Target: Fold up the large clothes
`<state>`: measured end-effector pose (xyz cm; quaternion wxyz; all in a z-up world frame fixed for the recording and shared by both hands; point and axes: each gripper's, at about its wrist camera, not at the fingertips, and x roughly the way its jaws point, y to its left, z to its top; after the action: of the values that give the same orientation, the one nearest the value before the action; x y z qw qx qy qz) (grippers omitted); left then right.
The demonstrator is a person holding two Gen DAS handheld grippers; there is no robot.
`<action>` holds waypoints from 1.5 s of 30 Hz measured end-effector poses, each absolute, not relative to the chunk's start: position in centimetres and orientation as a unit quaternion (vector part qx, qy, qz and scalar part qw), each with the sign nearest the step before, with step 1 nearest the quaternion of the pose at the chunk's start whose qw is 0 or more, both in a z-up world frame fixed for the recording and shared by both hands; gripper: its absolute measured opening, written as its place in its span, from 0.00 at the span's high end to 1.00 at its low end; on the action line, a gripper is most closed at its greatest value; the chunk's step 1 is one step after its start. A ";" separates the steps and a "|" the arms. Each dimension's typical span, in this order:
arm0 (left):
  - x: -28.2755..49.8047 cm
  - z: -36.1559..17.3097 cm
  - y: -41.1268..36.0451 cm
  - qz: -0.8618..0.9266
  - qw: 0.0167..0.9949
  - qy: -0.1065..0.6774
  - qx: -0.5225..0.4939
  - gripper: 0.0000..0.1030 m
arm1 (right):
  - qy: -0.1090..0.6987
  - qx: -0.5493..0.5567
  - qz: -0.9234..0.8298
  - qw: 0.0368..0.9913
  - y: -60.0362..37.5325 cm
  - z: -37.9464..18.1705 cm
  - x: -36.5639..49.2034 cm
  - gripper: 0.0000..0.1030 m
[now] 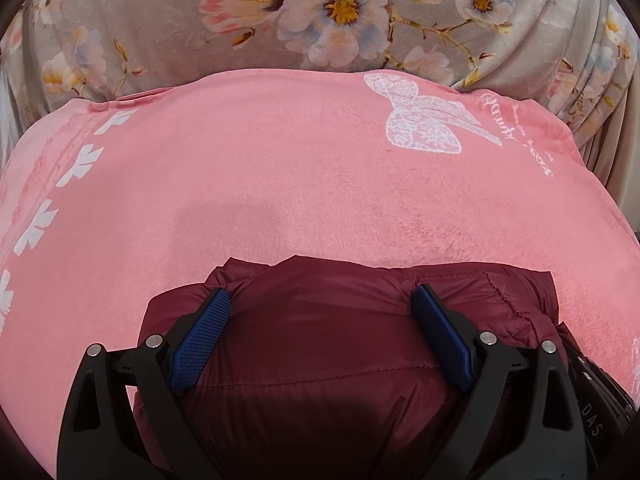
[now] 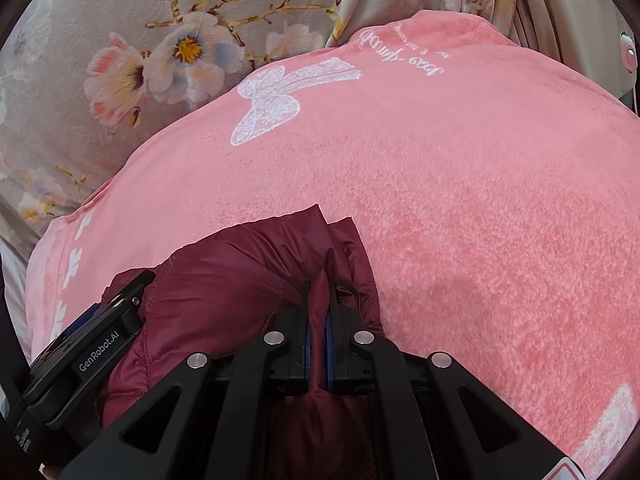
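Maroon puffer jacket (image 1: 320, 344) lies bunched on the pink blanket (image 1: 280, 184), close in front of me; my left gripper (image 1: 322, 300) stands wide, its blue pads (image 1: 438, 340) resting on the padded cloth on either side of a bulge, not pinching it; my right gripper (image 2: 319, 276) is clamped tight on a fold of the jacket's edge; behind the blanket lies a grey flowered cover (image 1: 160, 28).

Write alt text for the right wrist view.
The right tool is shut on a fold of a dark red puffer jacket lying on a pink blanket. A grey floral cloth lies beyond.
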<state>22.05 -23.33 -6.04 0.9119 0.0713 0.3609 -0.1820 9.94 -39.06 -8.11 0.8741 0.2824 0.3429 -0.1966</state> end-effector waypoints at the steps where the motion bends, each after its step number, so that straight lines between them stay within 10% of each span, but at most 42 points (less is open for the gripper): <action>1: 22.0 -6.0 -23.4 -0.181 0.912 0.361 0.072 0.12 | 0.343 0.282 -0.197 0.874 -39.0 -8.1 9.9 0.98; 36: 21.9 -5.4 -22.3 -0.185 0.913 0.358 0.058 0.12 | 0.265 0.377 -0.143 0.876 -41.3 -8.2 6.7 0.92; 45: 17.5 -2.3 -18.0 -0.182 0.916 0.353 0.061 0.12 | 0.258 0.204 -0.168 0.929 -35.2 -3.6 3.6 0.85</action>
<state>17.50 -17.97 -2.34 0.9156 0.0610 0.3533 -0.1820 3.59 -35.22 -3.56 0.9293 0.2037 0.2581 -0.1684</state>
